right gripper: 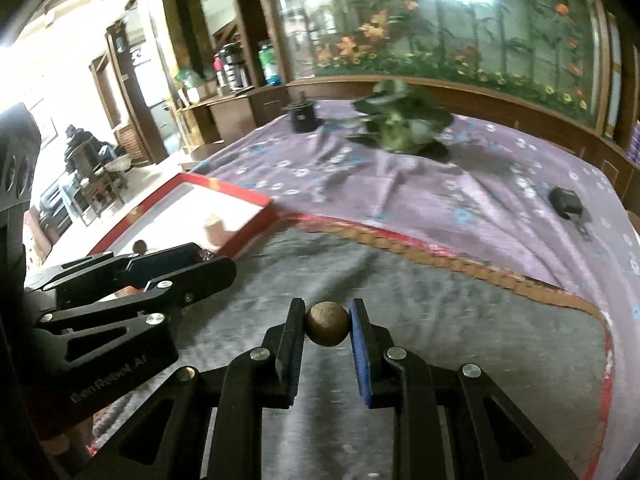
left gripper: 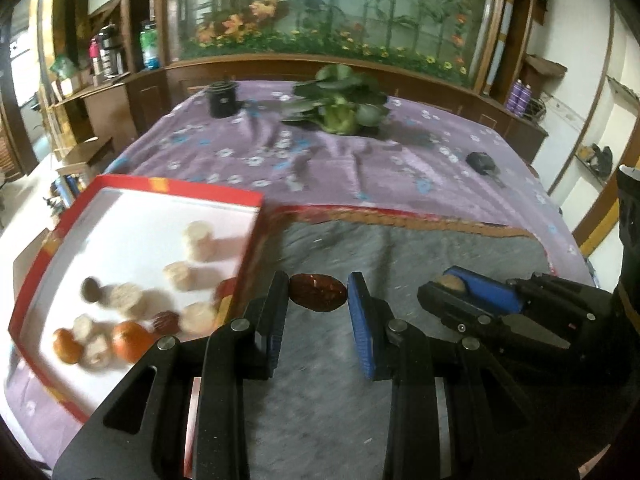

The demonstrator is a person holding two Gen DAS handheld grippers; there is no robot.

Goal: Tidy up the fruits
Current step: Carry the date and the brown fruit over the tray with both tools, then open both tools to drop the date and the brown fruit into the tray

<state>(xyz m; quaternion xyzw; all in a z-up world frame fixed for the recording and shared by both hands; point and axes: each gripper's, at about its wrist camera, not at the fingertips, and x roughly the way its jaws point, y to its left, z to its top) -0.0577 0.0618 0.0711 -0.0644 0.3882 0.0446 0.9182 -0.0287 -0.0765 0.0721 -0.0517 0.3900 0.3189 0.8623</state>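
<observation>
Your left hand-held gripper (left gripper: 318, 294) grips a red date (left gripper: 318, 293), your right hand-held gripper (right gripper: 327, 325) a brown round fruit (right gripper: 327, 324) — both above the grey mat (left gripper: 400, 248). Carry each leftward to the red tray (left gripper: 56, 236) — lower gently before releasing.

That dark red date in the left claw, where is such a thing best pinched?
Across its long axis, as now: the left claw presses one finger on each pointed end of the red date, coming level from the near side. Gripping its rounder middle looks safer, since tapered tips may slip.
</observation>
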